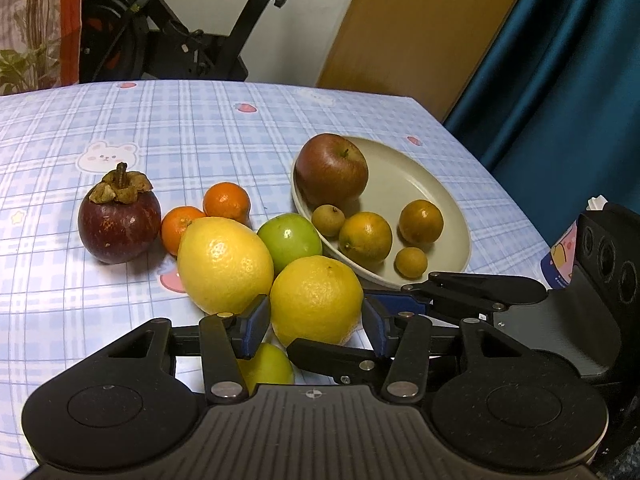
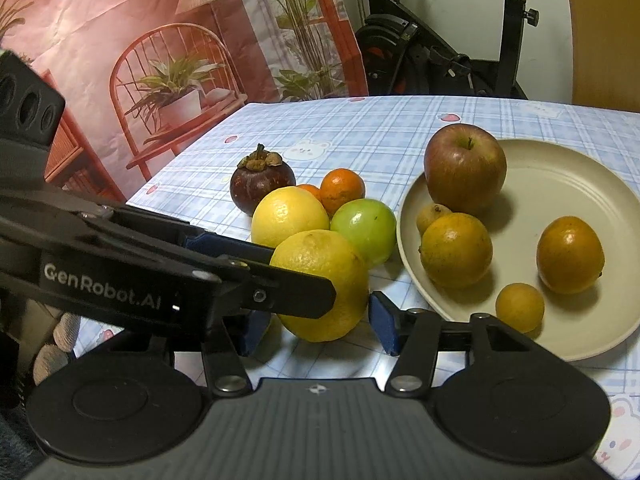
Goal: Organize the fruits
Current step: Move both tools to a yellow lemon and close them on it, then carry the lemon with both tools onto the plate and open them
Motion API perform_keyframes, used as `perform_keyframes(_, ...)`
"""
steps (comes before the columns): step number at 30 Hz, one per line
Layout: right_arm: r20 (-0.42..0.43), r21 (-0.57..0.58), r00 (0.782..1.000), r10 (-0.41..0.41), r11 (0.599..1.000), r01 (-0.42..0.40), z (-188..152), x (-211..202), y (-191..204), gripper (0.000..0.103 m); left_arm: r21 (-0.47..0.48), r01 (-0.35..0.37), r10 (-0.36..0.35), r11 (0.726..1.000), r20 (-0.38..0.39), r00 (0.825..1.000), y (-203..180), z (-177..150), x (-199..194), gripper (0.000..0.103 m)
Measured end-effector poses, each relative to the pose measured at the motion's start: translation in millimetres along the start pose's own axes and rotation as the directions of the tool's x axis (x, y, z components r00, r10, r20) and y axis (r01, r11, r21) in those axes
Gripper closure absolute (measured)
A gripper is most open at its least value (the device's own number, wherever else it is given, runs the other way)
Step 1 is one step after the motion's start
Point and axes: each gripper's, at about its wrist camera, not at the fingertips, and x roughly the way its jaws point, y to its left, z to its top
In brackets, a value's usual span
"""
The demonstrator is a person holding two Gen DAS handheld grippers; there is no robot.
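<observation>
A: We start at our left gripper [image 1: 316, 324]. Its blue pads sit on either side of the round yellow lemon [image 1: 316, 300] nearest us, the left pad pressed to the skin. Whether the right pad touches, we cannot tell.

B: Our right gripper [image 2: 316, 320] brackets that same lemon from the other side. A sliver of gap shows at its right pad, and the left gripper's black finger hides its left pad, so we cannot say it grips.

A: Agreed. The lemon rests on the blue checked tablecloth [image 1: 200, 132]. A second, oval yellow lemon [image 1: 224, 266] lies just behind it, touching a glossy green fruit [image 1: 290, 240].

B: Behind those we see two small orange tangerines [image 1: 226, 202], and left of them a dark purple mangosteen with a dry brown cap [image 1: 118, 224].

A: On the right stands the beige round plate [image 1: 400, 176]. It holds a red apple [image 1: 332, 170], two dull orange citrus fruits [image 1: 365, 236] and two small tan round fruits [image 1: 328, 220].

B: One more yellow-green fruit [image 1: 266, 364] peeks out beneath our left gripper's fingers, close to us.
</observation>
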Motion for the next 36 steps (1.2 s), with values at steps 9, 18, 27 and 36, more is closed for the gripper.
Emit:
perform_keyframes(9,0.018,0.022,1.0,0.001,1.0,-0.002,0.8,-7.9,1.5,0.046,0.006,0.012,-0.012,1.0,0.02,1.0,-4.8,3.8,-11.7,0.05)
perform_keyframes(18,0.089,0.037,0.996,-0.027,0.999,0.024,10.8,-34.7,-2.0,0.046,0.088,0.036,-0.044,0.995,0.081,0.996,-31.0,26.0,-19.8,0.05)
perform_keyframes(27,0.174,0.052,0.981,-0.088,0.995,0.08,39.3,-64.7,-18.1,0.046,0.152,0.07,-0.091,0.986,0.141,0.986,-59.3,68.0,-19.7,0.05)
perform_keyframes(36,0.217,0.051,0.967,-0.131,0.991,0.123,70.2,-75.7,-48.7,0.046,0.167,0.091,-0.113,0.982,0.123,0.986,-76.2,112.7,12.3,0.05)
